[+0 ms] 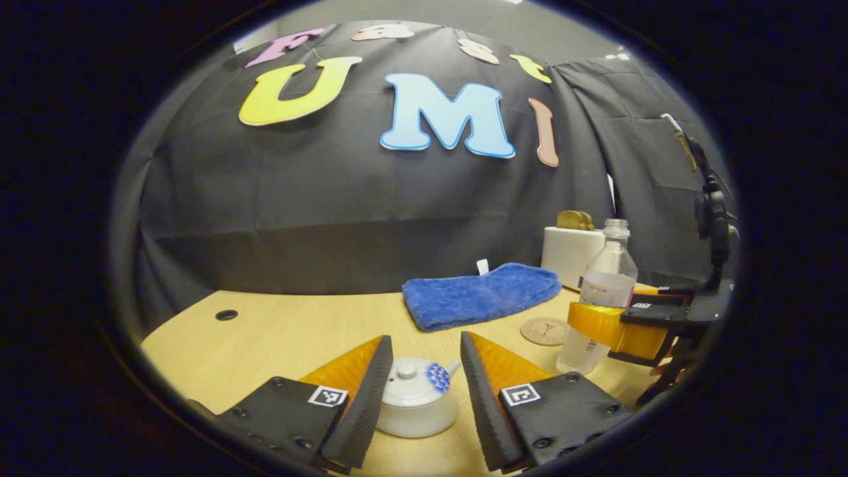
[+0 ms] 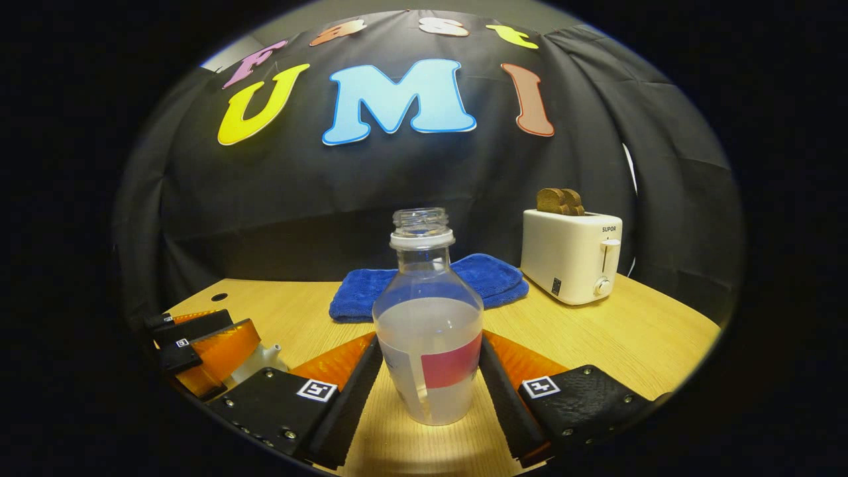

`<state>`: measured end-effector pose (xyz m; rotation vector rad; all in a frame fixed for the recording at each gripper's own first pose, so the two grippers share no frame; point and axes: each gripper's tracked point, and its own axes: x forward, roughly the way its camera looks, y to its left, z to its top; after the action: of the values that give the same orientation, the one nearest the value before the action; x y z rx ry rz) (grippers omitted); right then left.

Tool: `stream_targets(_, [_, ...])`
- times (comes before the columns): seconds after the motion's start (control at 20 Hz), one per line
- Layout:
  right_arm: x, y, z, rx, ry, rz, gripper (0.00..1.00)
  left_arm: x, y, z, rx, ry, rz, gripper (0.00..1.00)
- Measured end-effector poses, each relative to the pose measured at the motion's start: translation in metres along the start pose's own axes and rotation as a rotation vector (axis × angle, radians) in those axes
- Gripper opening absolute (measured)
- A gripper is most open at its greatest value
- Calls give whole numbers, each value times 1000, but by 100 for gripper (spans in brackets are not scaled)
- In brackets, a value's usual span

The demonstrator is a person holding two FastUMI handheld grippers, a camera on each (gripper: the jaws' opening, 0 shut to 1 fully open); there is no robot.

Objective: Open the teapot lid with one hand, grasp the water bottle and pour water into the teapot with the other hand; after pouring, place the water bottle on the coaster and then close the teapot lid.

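Note:
A white teapot (image 1: 417, 401) with a blue pattern stands on the wooden table, its lid (image 1: 407, 376) on. It sits low between the fingers of my left gripper (image 1: 425, 338), which is open and straddles it without touching. The clear, uncapped water bottle (image 2: 429, 331), partly filled, stands upright on the table. My right gripper (image 2: 430, 339) is shut on its lower body, one finger pressing each side. The left gripper view shows the bottle (image 1: 599, 291) and right gripper (image 1: 616, 328) at right, beside the round coaster (image 1: 544, 330). In the right gripper view the left gripper (image 2: 205, 351) and teapot spout (image 2: 266, 354) appear at far left.
A folded blue towel (image 2: 424, 278) lies behind the bottle and teapot. A white toaster (image 2: 571, 255) with bread in it stands at the back right. The table (image 2: 616, 344) has a small round hole (image 1: 226, 315) at its far left corner.

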<state>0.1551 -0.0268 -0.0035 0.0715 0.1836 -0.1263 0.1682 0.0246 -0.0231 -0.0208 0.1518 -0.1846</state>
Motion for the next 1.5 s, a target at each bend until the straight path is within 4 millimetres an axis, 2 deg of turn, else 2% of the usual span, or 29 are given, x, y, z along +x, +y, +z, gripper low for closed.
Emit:
stream_targets(0.15, [1, -3, -2, 9, 10, 1, 86, 1, 0, 0, 6, 8, 2, 70])
stream_targets(0.25, [1, -4, -2, 22, 14, 3, 86, -1, 9, 3, 12, 7, 33, 58])
stream_targets(0.3, [0, -4, -2, 25, 15, 2, 87, 1, 9, -2, 11, 7, 36, 52])
stream_targets(0.35, [0, -4, -1, 26, 15, 4, 86, -1, 8, 1, 6, 4, 33, 46])
stream_targets(0.4, [-1, -4, -2, 25, 14, 3, 86, 1, 9, -1, 3, 9, 34, 36])
stream_targets(0.45, [0, -4, -1, 20, 12, 2, 86, 1, 9, -1, 7, 12, 39, 41])
stream_targets(0.55, [1, -3, -2, 18, 15, 3, 87, 1, 11, -2, 23, 19, 60, 41])
stream_targets(0.6, [1, -3, -5, 22, 20, 5, 86, -6, 22, 4, 35, 13, 113, 41])
stream_targets(0.65, [2, -4, -5, 26, 26, 4, 86, 6, 24, -6, 30, 18, 114, 31])
stream_targets(0.7, [2, -5, -6, 30, 30, 3, 86, 0, 21, -2, 25, 11, 109, 22])
stream_targets(1.1, [2, -4, -8, 35, 36, 6, 86, -1, 23, 1, -26, -12, 92, 22])
stream_targets(1.15, [3, -5, -8, 35, 38, 5, 86, -2, 23, 2, -35, -21, 90, 18])
stream_targets(1.2, [3, -5, -9, 37, 40, 3, 86, -4, 24, 5, -42, -32, 89, 22])
stream_targets(1.25, [3, -6, -9, 39, 43, 3, 86, -5, 25, 8, -45, -41, 89, 18])
stream_targets(1.4, [4, -6, -13, 43, 52, 5, 86, -10, 27, 18, -54, -71, 93, 18])
stream_targets(1.5, [4, -6, -13, 37, 52, 2, 86, -14, 32, 24, -58, -92, 103, 22])
